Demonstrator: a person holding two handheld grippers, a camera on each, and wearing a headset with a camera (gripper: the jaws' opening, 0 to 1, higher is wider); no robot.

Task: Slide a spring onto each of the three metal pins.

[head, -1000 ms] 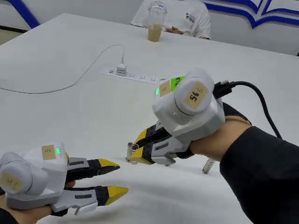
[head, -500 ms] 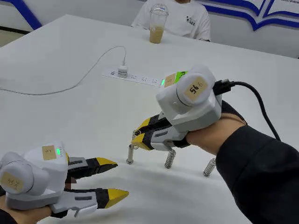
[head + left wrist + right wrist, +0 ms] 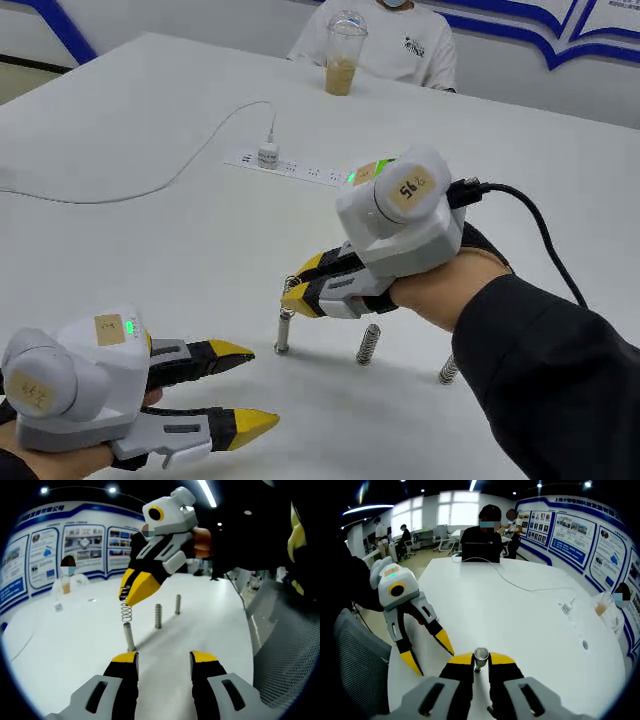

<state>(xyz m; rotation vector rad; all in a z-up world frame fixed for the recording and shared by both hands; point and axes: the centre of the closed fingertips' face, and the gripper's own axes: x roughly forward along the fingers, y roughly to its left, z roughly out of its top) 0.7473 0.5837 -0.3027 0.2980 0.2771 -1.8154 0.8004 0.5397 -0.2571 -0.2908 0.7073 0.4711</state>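
**While the last spring hangs over its pin, aim is the risk**

Where the table [image 3: 150,250] meets its near edge, the left gripper [image 3: 262,387] waits low with its jaws well apart and nothing between them. Just beyond its tips stands the bare pin [image 3: 129,636], upright. Above it the right gripper [image 3: 291,293] has its jaws pinched on the top of a spring [image 3: 126,611], which dangles with its lower end at or just above the pin's top; whether they touch cannot be told. Further right along the same row are the two sprung pins [image 3: 368,343], already dressed.

My judgement is that only this threading is left. The spring hangs loose from one end, so a small sway could catch a coil on the pin's rim and buckle it. Letting go early would send it bouncing across the table. The sleeve [image 3: 560,380] passes close over the furthest sprung pin and could knock it. Toward the far edge lie a power strip [image 3: 290,165] and a cup [image 3: 343,55].
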